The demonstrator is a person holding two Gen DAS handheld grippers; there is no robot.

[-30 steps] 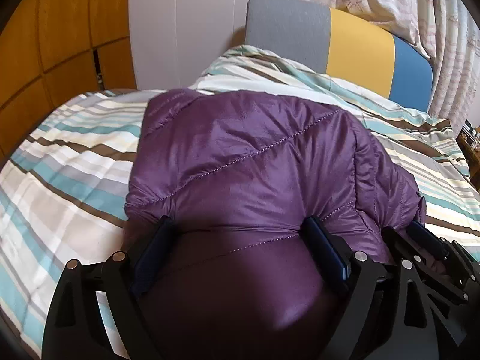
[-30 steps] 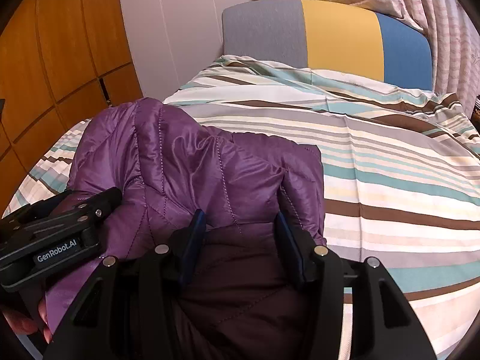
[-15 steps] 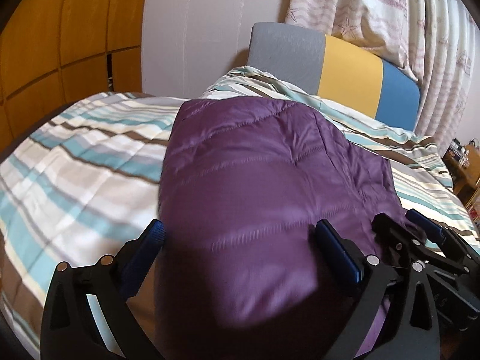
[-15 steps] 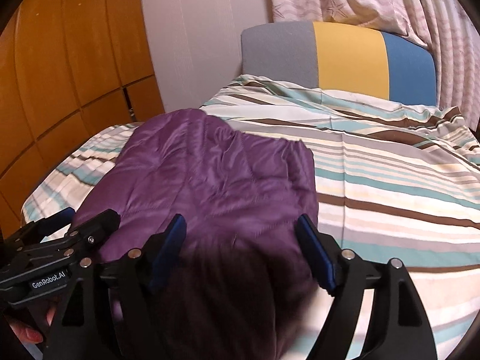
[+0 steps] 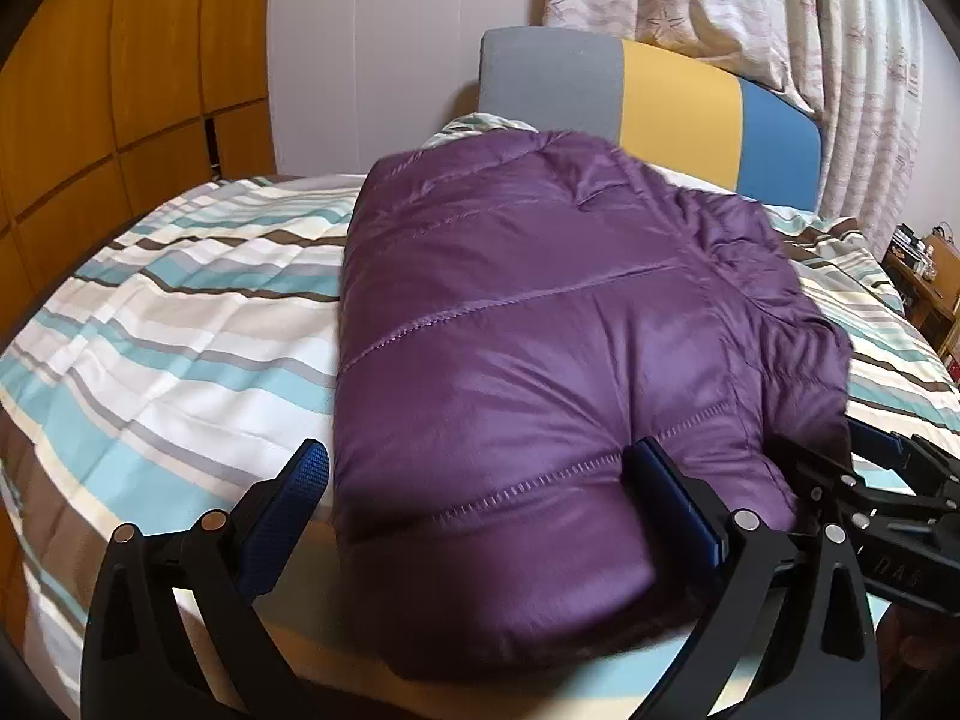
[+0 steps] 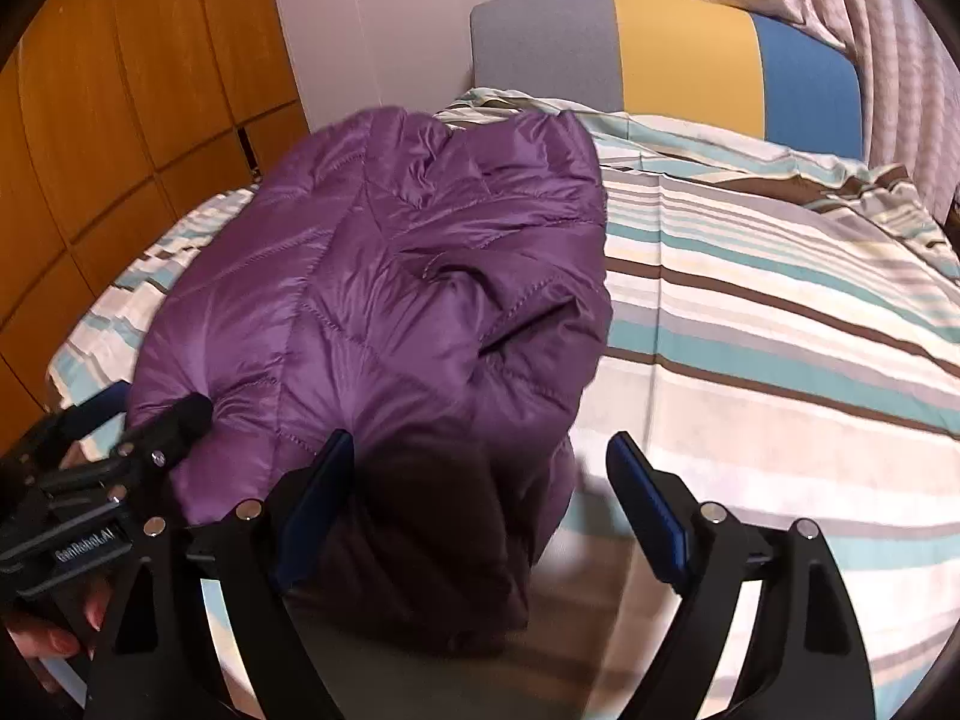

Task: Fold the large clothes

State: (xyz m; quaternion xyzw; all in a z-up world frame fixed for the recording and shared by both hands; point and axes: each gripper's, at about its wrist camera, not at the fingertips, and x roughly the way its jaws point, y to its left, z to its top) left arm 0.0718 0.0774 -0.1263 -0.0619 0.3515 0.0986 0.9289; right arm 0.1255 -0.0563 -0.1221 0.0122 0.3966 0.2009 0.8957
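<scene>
A purple quilted puffer jacket (image 5: 540, 330) lies folded in a thick bundle on the striped bed; it also shows in the right wrist view (image 6: 390, 300). My left gripper (image 5: 480, 492) is open, its jaws wide apart around the jacket's near left end. My right gripper (image 6: 480, 492) is open at the jacket's near right corner, with the dark underside of the fabric between its fingers. The right gripper shows at the right edge of the left wrist view (image 5: 870, 492), and the left gripper shows at the left of the right wrist view (image 6: 120, 450).
The bed has a striped teal, brown and white cover (image 6: 780, 330). A grey, yellow and blue headboard (image 5: 660, 90) stands at the far end. Wooden wardrobe panels (image 5: 120, 90) line the left. Curtains (image 5: 810, 30) hang at the back right beside a small wooden shelf (image 5: 924, 276).
Both grippers have opened and let the jacket go. The folded bundle has settled onto the bed, and both grippers have drawn back a little toward the near edge.
</scene>
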